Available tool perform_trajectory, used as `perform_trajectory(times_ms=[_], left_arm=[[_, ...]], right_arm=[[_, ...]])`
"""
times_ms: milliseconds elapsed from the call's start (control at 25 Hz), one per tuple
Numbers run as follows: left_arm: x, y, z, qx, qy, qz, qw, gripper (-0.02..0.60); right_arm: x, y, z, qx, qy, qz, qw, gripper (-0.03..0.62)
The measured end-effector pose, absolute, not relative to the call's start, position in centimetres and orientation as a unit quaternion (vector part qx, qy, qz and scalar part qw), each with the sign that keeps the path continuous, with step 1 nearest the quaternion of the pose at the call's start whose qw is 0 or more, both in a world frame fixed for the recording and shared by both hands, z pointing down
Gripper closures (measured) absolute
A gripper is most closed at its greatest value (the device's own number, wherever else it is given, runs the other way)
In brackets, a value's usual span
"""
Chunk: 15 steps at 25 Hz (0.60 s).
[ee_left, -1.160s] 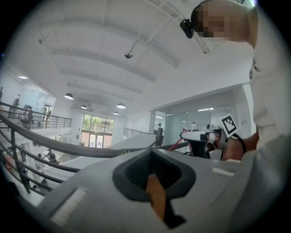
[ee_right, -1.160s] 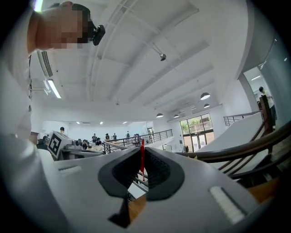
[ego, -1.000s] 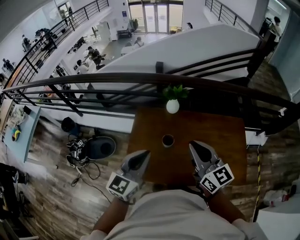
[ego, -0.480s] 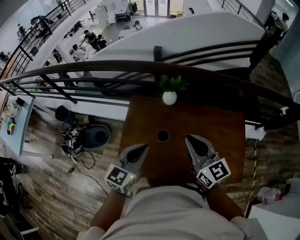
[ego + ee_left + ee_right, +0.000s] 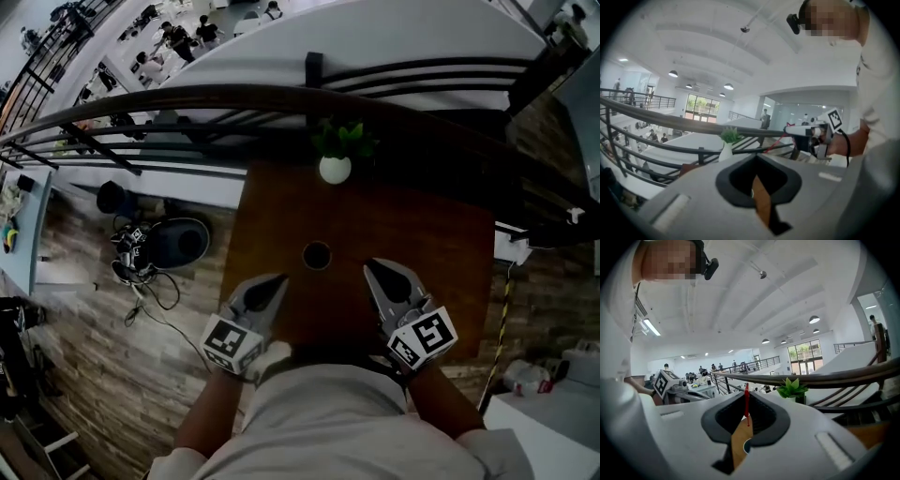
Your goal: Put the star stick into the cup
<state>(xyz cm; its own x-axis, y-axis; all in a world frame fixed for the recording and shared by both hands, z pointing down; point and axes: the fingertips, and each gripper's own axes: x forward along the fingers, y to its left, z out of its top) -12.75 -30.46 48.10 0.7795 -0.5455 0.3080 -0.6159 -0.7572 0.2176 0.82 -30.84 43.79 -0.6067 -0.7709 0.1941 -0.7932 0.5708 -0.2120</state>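
Not much is happening yet. Over the last second the head view has been tipping further down, so the table [image 5: 441,244] and the little potted plant [image 5: 335,169] are sliding up the frame. Both grippers are keeping about the same spot relative to the cup [image 5: 317,255].

The right gripper [image 5: 375,272] is clamping the thin red star stick [image 5: 746,405] between nearly closed jaws. The stick is poking up out of the tips, and I can't make out the star end. The left gripper [image 5: 274,283] is sitting with its jaws together and nothing in them.

The cup is standing empty between and just ahead of the 2 grippers. My read: this is lining up, not inserting. The stick isn't over the rim yet, so the right gripper needs to go forward and left.
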Motion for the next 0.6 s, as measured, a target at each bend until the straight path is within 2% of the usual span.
perform_trajectory(times_ms=[600], left_arm=[[-11.9,-34.3,55.5,0.921,-0.317,0.136,0.183,0.58]], right_arm=[[1.9,-34.1,52.0,0.432,-0.879,0.19,0.066,0.571]])
